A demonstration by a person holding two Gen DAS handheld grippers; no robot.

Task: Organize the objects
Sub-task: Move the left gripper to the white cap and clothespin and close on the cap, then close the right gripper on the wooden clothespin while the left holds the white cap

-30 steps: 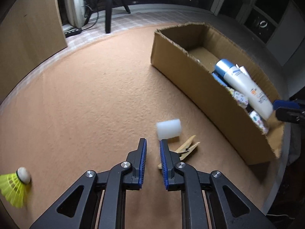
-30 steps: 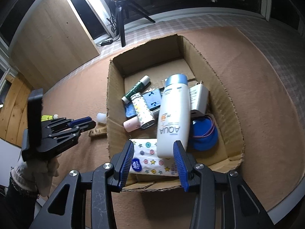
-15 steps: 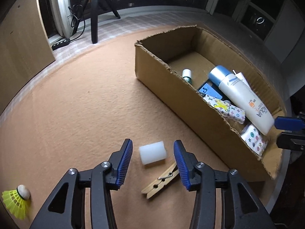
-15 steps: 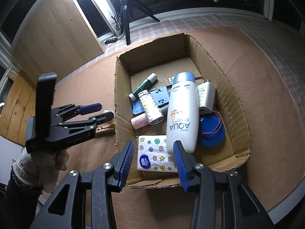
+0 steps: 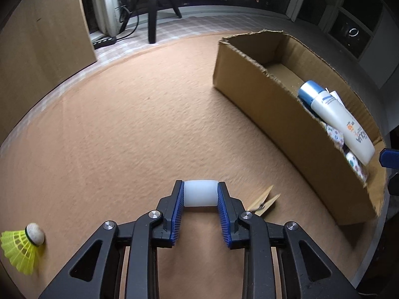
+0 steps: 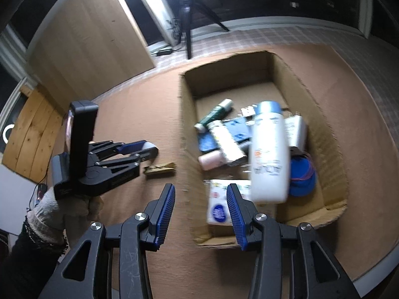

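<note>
The white cap (image 5: 200, 193), a smooth translucent cylinder, sits between the blue pads (image 5: 176, 214) of the left gripper (image 5: 200, 199), whose jaws have just been closing and now clamp its two ends just above the tan mat (image 5: 119, 124). A clothespin (image 5: 261, 200) lies just beside it on the right, a yellow shuttlecock (image 5: 21, 246) well off to the left. The box (image 6: 331, 134), part filled with a bottle (image 6: 269, 149) and small items, stands near on the right. The right gripper (image 6: 200, 208) hangs over the box's near corner, jaws apart and empty. Slick and held by its ends, the cap could squirt out during the carry; a low swing could catch the box wall.
</note>
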